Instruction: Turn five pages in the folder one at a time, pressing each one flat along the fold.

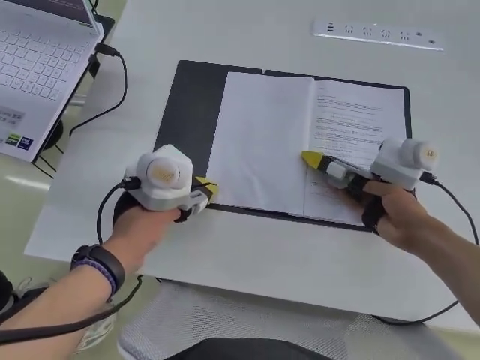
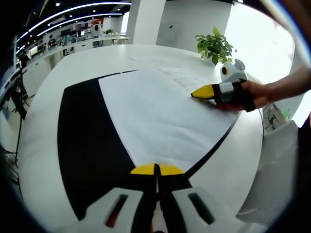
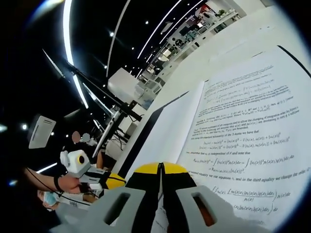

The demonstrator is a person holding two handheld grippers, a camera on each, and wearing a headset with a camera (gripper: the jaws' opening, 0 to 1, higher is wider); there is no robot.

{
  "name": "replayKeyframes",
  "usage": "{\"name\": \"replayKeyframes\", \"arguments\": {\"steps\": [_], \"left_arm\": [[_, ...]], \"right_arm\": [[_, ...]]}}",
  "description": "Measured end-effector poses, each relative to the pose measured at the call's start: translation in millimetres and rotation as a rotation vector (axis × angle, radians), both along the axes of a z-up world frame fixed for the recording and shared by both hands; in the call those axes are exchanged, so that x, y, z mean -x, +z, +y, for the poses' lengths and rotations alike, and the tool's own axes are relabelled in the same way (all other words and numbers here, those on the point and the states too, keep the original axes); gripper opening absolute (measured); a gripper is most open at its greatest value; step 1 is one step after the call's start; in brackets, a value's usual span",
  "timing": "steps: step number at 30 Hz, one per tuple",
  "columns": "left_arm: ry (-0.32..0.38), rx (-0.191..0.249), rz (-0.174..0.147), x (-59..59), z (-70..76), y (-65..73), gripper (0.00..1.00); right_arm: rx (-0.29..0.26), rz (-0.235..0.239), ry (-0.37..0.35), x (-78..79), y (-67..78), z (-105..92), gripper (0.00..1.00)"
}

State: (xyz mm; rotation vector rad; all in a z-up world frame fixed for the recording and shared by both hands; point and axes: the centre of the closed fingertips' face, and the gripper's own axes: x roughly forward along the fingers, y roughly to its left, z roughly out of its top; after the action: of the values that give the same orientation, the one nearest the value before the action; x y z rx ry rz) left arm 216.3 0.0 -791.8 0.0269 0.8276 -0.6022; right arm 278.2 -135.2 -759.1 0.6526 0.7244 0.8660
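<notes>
Two pages lie spread in the open black folder, which sits flat on the white table: a blank page on the left of the fold and a printed page on the right. My right gripper is clenched, its yellow tips meeting with nothing between them that I can see. It lies low over the printed page with the tips pointing at the fold, in the lower half of the sheet; I cannot tell for certain whether they press on the paper. My left gripper is also clenched, yellow tips together, and sits at the folder's near edge, just below the blank page's lower left corner. In the right gripper view the lines of printed formulas run up past my jaws. A white laptop stands at the table's far left and a power strip lies beyond the folder.
</notes>
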Motion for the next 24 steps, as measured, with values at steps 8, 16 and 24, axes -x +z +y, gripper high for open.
{"name": "replayKeyframes", "arguments": {"steps": [8,16,24], "left_arm": [[0.001,0.001,-0.002,0.0,0.2,0.4,0.0],[0.005,0.011,0.0,0.0,0.6,0.2,0.0],[0.009,0.016,0.0,0.5,0.5,0.8,0.0]], "right_arm": [[-0.002,0.016,0.018,23.0,-1.2,1.0,0.0],[-0.023,0.033,0.006,46.1,-2.6,0.9,0.0],[-0.033,0.044,0.007,65.7,-3.6,1.7,0.0]]}}
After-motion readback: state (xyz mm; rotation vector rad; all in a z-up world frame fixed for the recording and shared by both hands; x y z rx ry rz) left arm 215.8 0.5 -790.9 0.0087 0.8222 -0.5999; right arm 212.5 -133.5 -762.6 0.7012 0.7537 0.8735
